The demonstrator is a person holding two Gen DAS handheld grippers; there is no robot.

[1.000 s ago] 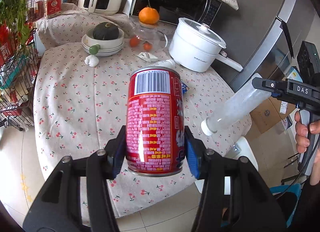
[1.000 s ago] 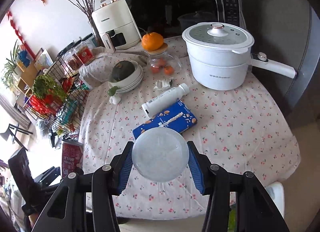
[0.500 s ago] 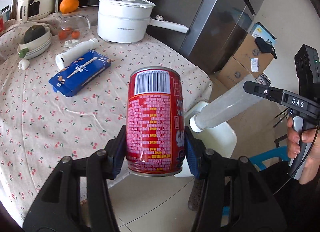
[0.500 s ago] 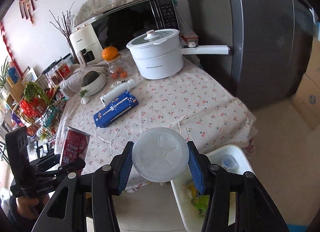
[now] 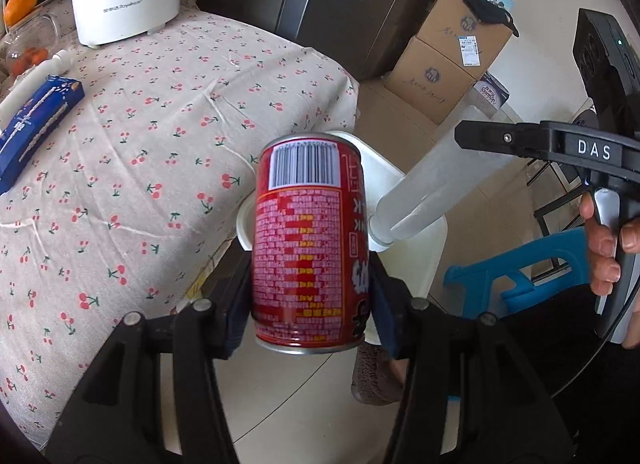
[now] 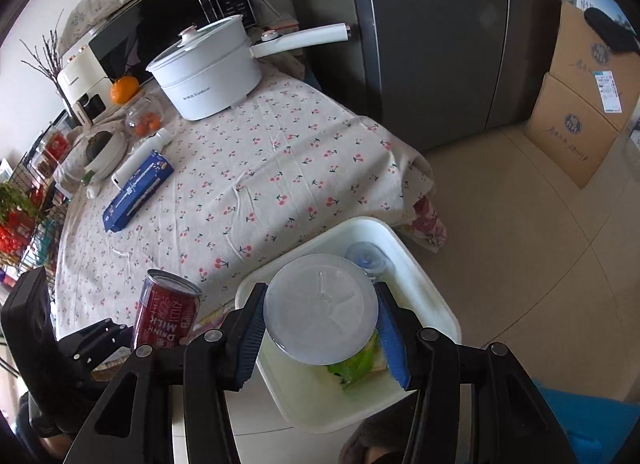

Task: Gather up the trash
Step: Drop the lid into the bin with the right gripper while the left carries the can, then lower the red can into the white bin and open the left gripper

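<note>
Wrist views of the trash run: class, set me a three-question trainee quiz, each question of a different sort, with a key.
1. True or false: the left tongs grip a red can.
2. What do the right tongs hold? A) blue box B) clear plastic bottle C) orange
3. Fill in: below the bottle stands a white ___.
Key: 1 true; 2 B; 3 bin.
</note>
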